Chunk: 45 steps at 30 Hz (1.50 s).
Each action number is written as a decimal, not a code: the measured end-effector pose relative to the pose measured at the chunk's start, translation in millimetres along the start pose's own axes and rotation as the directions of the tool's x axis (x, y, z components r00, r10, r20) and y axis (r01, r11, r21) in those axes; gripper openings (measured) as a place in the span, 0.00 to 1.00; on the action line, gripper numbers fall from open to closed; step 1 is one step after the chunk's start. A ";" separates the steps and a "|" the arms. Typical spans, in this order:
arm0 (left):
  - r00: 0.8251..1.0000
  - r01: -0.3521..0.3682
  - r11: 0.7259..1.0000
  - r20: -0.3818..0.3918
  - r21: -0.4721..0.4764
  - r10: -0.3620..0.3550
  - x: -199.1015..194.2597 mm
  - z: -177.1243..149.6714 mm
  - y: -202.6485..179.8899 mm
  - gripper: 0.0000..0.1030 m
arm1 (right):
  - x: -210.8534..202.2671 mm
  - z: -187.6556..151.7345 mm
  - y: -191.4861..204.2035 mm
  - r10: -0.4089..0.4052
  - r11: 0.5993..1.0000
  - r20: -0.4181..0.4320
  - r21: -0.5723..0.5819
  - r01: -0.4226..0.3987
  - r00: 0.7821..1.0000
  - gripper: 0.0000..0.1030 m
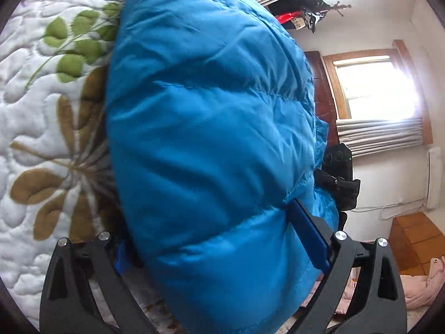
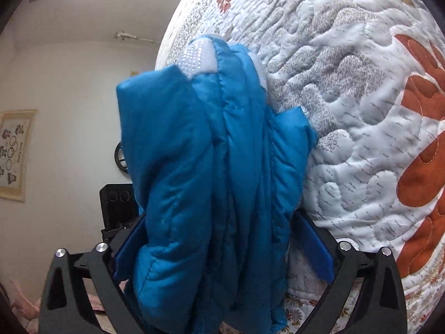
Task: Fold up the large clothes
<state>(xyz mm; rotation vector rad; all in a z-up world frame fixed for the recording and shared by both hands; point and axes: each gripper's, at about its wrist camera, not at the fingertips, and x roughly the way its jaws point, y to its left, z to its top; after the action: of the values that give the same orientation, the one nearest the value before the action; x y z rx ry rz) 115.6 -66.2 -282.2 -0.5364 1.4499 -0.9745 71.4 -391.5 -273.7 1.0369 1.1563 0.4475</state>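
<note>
Fingers (image 1: 308,239) of the left gripper (image 1: 219,247) stand spread wide around a thick fold of the puffy bright-blue quilted jacket (image 1: 211,128), their blue pads against its sides. Right gripper (image 2: 222,247) likewise straddles a bunched blue section wide apart. Jacket lies on the white quilted floral bedspread (image 2: 347,111) of the bed.

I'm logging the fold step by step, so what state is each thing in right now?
Blue puffer jacket: bunched and folded over, lying on the quilt, bulk between both tools' fingers.
Left tool: fingers spread wide around the jacket; a grip cannot be told.
Right tool: fingers wide, jacket between them; a grip cannot be told.
Quilt: spread flat under the jacket.
Window curtain: drawn aside, gathered.
</note>
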 end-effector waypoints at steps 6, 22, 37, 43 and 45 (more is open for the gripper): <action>1.000 -0.001 0.999 0.029 0.046 0.000 -6.4 0.7 -14.8 0.72 | 10.4 -8.8 11.4 0.034 0.999 0.005 -0.016 -0.034 0.999 0.67; 0.977 -0.012 0.986 0.214 0.169 -0.025 -85.8 11.5 -52.7 0.61 | 35.1 26.3 137.9 0.013 0.957 0.058 -0.291 0.004 0.998 0.54; 0.914 -0.120 0.984 0.400 0.132 0.058 -185.6 81.8 -9.3 0.61 | 142.1 146.5 218.1 0.016 0.910 -0.046 -0.414 -0.033 0.999 0.54; 0.907 -0.127 0.988 0.413 0.090 0.079 -202.9 103.8 24.5 0.62 | 185.3 181.4 214.4 0.001 0.920 -0.081 -0.391 -0.032 0.997 0.54; 0.909 -0.121 0.990 0.408 0.069 0.083 -204.9 111.8 39.6 0.62 | 199.1 194.2 209.5 -0.021 0.923 -0.087 -0.385 -0.014 0.996 0.54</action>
<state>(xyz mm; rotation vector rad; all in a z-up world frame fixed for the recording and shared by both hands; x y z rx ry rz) 262.0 93.0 -185.9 -0.5513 1.0451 -0.7871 365.4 -222.5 -194.7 0.6759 1.0924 0.6949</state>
